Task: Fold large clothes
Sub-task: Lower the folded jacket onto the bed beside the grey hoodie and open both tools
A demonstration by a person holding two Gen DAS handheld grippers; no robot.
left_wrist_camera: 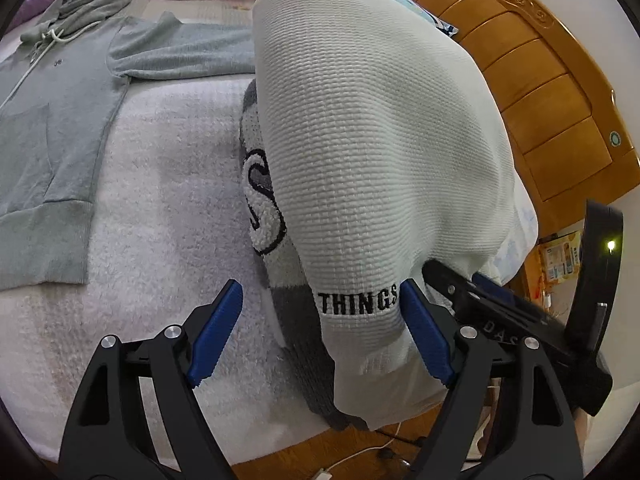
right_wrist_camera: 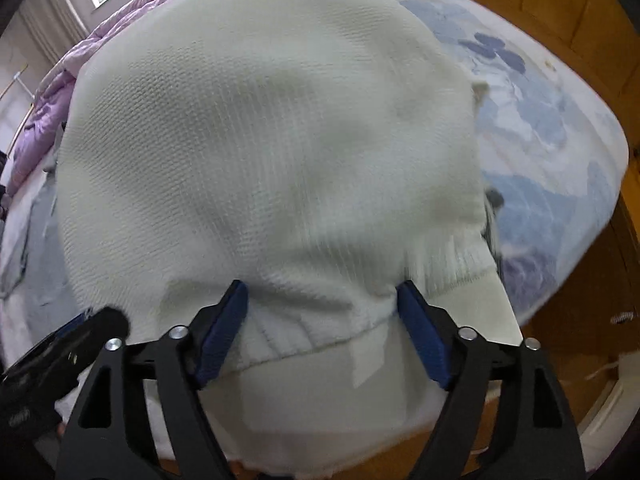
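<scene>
Gaping wide, both left tongs (left_wrist_camera: 320, 330) and right tongs (right_wrist_camera: 322, 330) grip nothing while the white waffle-knit sweater (left_wrist_camera: 380, 140) drapes from twelve o'clock over the bed's fluffy white blanket (left_wrist_camera: 160, 208), apparently mid-fold; next, a fresh hem grasp.

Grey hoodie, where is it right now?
In the left wrist view the grey hoodie lies flat on the white fuzzy blanket, far left, apart from the white knit sweater that fills the centre between the fingers.
</scene>
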